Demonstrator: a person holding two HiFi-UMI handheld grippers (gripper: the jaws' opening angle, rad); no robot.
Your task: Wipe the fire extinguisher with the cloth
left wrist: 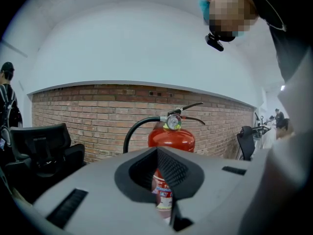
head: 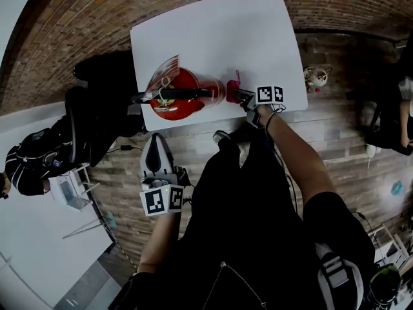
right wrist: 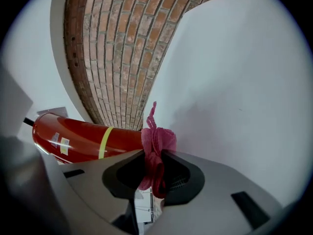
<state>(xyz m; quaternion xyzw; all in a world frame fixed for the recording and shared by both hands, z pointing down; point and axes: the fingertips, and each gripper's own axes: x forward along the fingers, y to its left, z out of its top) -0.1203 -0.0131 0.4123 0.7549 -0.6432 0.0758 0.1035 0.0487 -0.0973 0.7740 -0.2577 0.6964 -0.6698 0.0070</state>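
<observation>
White table (head: pixel 219 31): the fire extinguisher (head: pixel 175 95) stands on it at the near edge, towards the near-left corner. Most of the top beyond it and beyond the right gripper (right wrist: pixel 155 156) is bare. Extinguisher upright, long axis vertical; in the left gripper view the gauge sits on top, the hose arcs to the left and the levers point right, with a brick wall (left wrist: pixel 98 111) behind. Right gripper sits just beside the extinguisher's right flank, at the table's near edge, jaws clamped on a bunched pink cloth (right wrist: pixel 157 140); the cloth's free end lies against or just short of the red cylinder, contact not resolved. Left gripper (left wrist: pixel 157 155) is held off the table, well short of its edge, aimed at the extinguisher, jaws together and empty.
</observation>
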